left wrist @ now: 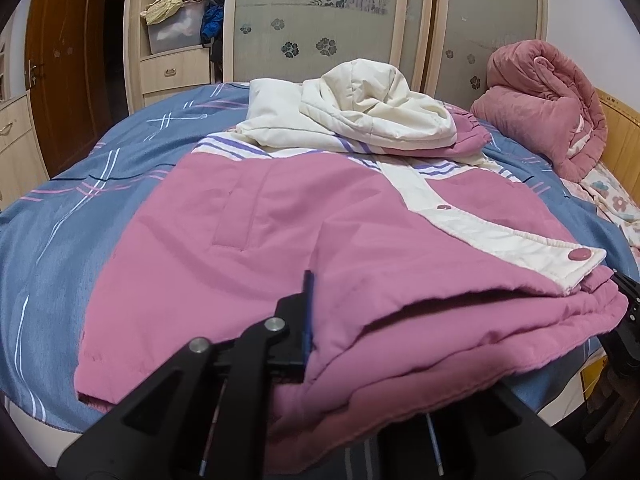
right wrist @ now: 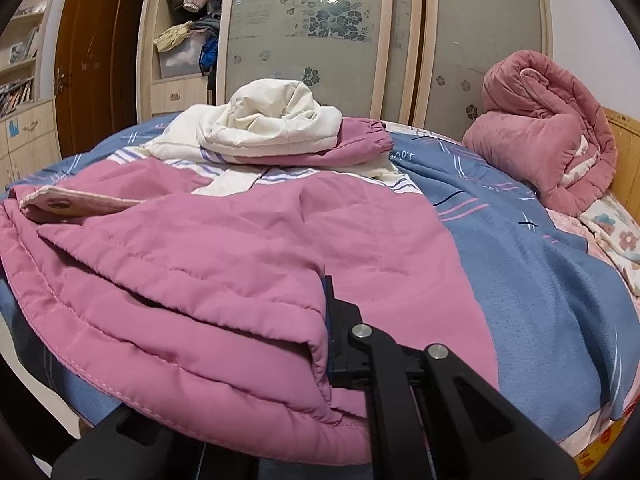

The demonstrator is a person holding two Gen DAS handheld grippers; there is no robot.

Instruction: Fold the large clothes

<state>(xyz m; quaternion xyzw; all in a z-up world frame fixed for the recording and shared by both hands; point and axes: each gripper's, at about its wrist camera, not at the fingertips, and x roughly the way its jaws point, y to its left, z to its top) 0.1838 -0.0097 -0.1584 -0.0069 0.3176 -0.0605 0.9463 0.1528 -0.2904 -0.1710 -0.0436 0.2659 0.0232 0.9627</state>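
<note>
The jacket (left wrist: 280, 220), pink with a cream placket and cream hood (left wrist: 372, 108), lies spread on the bed (left wrist: 52, 240), its hem bunched into thick padded layers right at both grippers. The left gripper (left wrist: 310, 320) is closed on the hem: one finger with a blue pad shows at the fold's left edge, and the other is buried under the cloth. The right gripper (right wrist: 326, 328) is likewise clamped on the hem at the other corner, its visible finger pressed against the right side of the fold, pink fabric piled to its left. Ahead of both grippers the body of the jacket runs away toward the hood, with a sleeve (right wrist: 360, 140) folded across the far end. Beyond and right of them a rolled pink quilt (right wrist: 540, 140) sits at the headboard; the wardrobe (left wrist: 320, 20) stands behind the bed.

The step looks like lifting the hem to fold it up toward the hood. The risks, as I judge them: each grip may have caught only some of the padded layers, so the lower ones could drop away and leave a lopsided fold. Slick quilted cloth may also slide from the pads under the jacket's weight. If the two grippers travel unevenly, the fold line will skew, and the loose placket flap could flip out of place.
</note>
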